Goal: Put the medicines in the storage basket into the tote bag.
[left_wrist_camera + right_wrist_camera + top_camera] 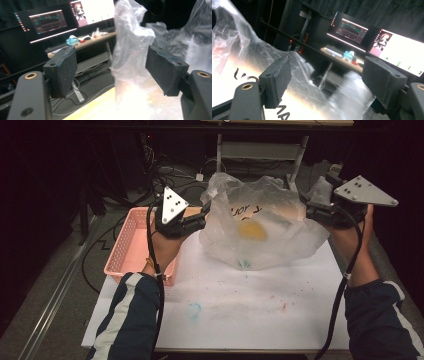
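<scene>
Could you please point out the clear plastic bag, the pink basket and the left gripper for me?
clear plastic bag (260,227): high view, crumpled front face.
pink basket (131,239): high view, bare floor inside.
left gripper (206,210): high view, between its fingertips at the bag's edge.

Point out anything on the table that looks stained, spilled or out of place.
The white table top is marked: a teal ring-shaped smudge near the front and faint red specks to its right. The crumpled clear plastic bag stands puffed up with something yellow inside. The pink basket overhangs the table's left edge.
</scene>
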The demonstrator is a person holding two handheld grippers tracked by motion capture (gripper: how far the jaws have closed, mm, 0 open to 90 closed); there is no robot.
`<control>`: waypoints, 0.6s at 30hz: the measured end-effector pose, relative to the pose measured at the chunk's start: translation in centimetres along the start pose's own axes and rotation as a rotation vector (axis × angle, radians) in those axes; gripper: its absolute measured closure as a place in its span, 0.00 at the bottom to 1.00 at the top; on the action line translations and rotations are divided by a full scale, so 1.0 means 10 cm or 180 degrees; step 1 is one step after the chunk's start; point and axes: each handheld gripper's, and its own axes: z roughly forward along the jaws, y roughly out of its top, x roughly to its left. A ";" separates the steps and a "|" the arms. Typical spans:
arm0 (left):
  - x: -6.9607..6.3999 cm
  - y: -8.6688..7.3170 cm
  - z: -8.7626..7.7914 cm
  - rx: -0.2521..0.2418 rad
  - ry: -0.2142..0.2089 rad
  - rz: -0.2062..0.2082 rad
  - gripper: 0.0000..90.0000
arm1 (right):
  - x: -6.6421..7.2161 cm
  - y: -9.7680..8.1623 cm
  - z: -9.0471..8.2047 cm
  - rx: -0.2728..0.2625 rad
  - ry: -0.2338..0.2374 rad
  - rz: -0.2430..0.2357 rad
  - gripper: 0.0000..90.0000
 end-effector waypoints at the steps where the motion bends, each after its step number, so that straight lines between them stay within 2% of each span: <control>1: -0.03 -0.01 0.00 -0.0016 -0.0019 -0.0005 0.27 | -0.02 0.04 -0.03 -0.0014 0.0015 0.0015 0.25; 6: -0.18 -0.05 0.02 0.0022 -0.0115 0.0090 0.27 | -0.03 0.11 -0.20 -0.0060 0.0083 0.0020 0.23; 8: -0.23 -0.08 0.03 0.0061 -0.0073 0.0146 0.27 | -0.02 0.08 -0.26 -0.0066 0.0114 0.0031 0.21; 11: -0.27 -0.13 0.05 0.0108 -0.0106 0.0123 0.27 | 0.02 -0.03 -0.40 -0.0089 0.0177 0.0143 0.21; 14: -0.30 -0.20 0.10 0.0206 -0.0100 0.0165 0.27 | 0.11 -0.18 -0.58 -0.0128 0.0103 0.0087 0.21; 16: -0.32 -0.24 0.13 0.0240 -0.0075 0.0180 0.27 | 0.17 -0.29 -0.71 -0.0185 0.0145 0.0103 0.23; 18: -0.32 -0.27 0.16 0.0273 -0.0054 0.0176 0.27 | 0.24 -0.40 -0.80 -0.0161 0.0163 0.0052 0.23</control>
